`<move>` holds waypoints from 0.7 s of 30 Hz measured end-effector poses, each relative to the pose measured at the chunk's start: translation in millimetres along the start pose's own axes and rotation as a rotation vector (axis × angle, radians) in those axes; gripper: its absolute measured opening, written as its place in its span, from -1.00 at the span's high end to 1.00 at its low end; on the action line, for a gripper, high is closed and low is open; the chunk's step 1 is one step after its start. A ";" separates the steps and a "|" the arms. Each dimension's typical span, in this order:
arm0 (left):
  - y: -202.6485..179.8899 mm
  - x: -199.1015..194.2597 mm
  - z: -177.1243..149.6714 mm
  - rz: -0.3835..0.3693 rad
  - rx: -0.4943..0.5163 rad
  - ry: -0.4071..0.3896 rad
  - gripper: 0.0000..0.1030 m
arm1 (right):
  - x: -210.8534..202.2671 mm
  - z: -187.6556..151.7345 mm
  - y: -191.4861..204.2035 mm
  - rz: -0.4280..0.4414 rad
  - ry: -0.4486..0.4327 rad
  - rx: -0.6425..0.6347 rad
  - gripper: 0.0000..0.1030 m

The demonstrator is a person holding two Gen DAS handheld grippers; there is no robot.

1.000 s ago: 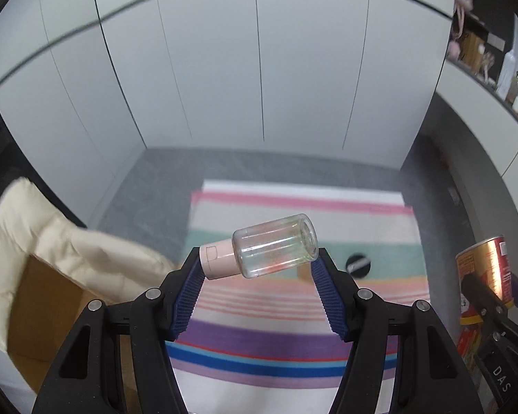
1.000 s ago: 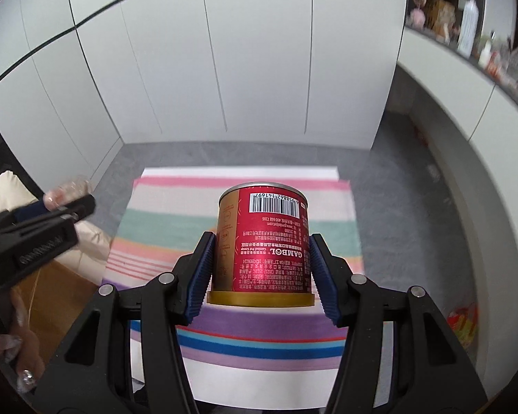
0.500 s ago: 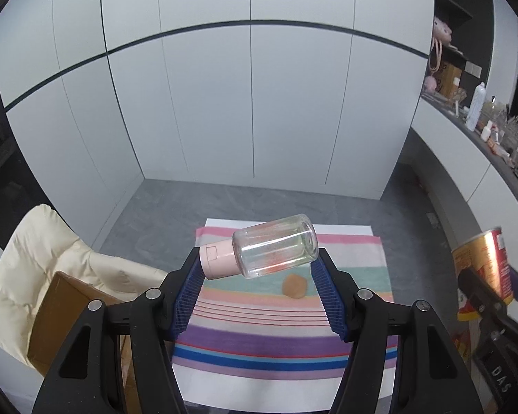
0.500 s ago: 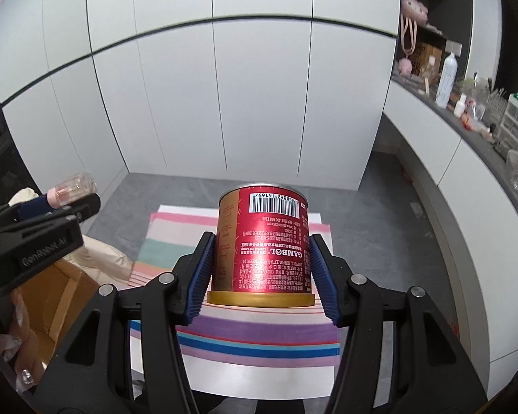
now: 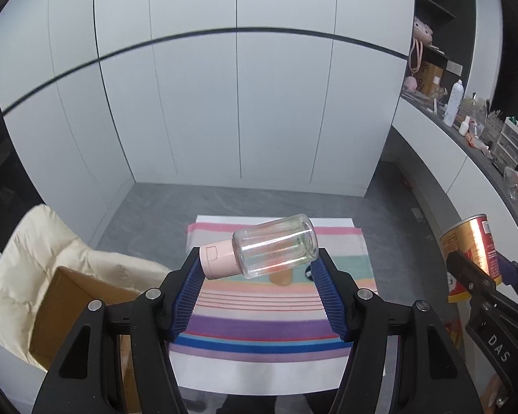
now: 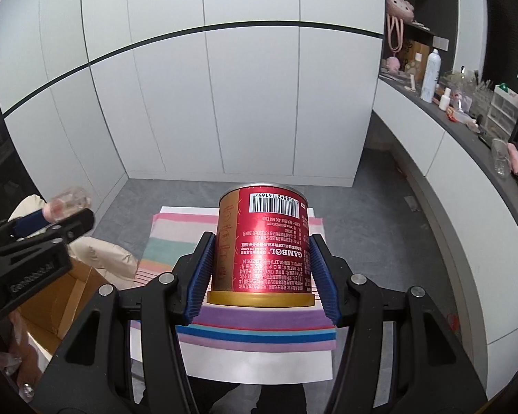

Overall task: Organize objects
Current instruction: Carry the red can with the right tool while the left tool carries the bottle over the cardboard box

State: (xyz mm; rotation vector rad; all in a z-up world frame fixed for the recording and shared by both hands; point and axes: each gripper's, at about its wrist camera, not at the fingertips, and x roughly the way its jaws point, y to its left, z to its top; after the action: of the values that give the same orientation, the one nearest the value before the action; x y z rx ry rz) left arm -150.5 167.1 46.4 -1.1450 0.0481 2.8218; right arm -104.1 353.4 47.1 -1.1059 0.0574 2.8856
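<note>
1. Left gripper [image 5: 259, 269] is clamped on a clear bottle [image 5: 276, 245] with a pink cap [image 5: 217, 258], pinched end to end: cap against one pad, base against the other. That's why it lies crosswise and a bit tilted, cap end lower.
2. Right gripper [image 6: 261, 258] is squeezing a red can [image 6: 262, 241] by its sides. The label reads upside down, so I'd guess the can is inverted.
3. Both items hang in the air, well clear of the table below the fingers, so this looks like a carry to wherever they belong.
4. Under and ahead of the tools: a striped cloth [image 5: 276, 310] with a small tan thing [image 5: 281, 277] on it.
5. Off to the left gripper's side, a cardboard box [image 5: 69, 307] on a cream padded chair [image 5: 27, 258]. Probably the drop spot, but can't tell.
6. Room: white cabinet doors [image 6: 224, 103] ahead, grey floor, cluttered counter [image 6: 466, 117] to the right.
</note>
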 end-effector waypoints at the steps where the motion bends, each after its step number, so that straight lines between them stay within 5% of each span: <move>1: -1.7 -3.8 -0.9 0.004 0.009 -0.006 -0.24 | -3.3 0.0 -2.5 -0.009 -0.005 0.001 -0.09; 8: -12.4 -25.0 -17.5 0.006 0.069 0.024 -0.24 | -27.0 -10.6 -21.3 -0.023 0.003 0.046 -0.09; 21: -4.0 -90.8 -70.9 -0.056 0.092 -0.043 -0.24 | -99.6 -65.1 -13.5 -0.100 -0.077 0.057 -0.09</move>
State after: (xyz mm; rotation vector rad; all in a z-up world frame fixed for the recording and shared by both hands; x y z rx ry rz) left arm -36.1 159.5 58.7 -1.0493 0.1385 2.7627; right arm 14.2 360.0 65.0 -0.9584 0.0778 2.8162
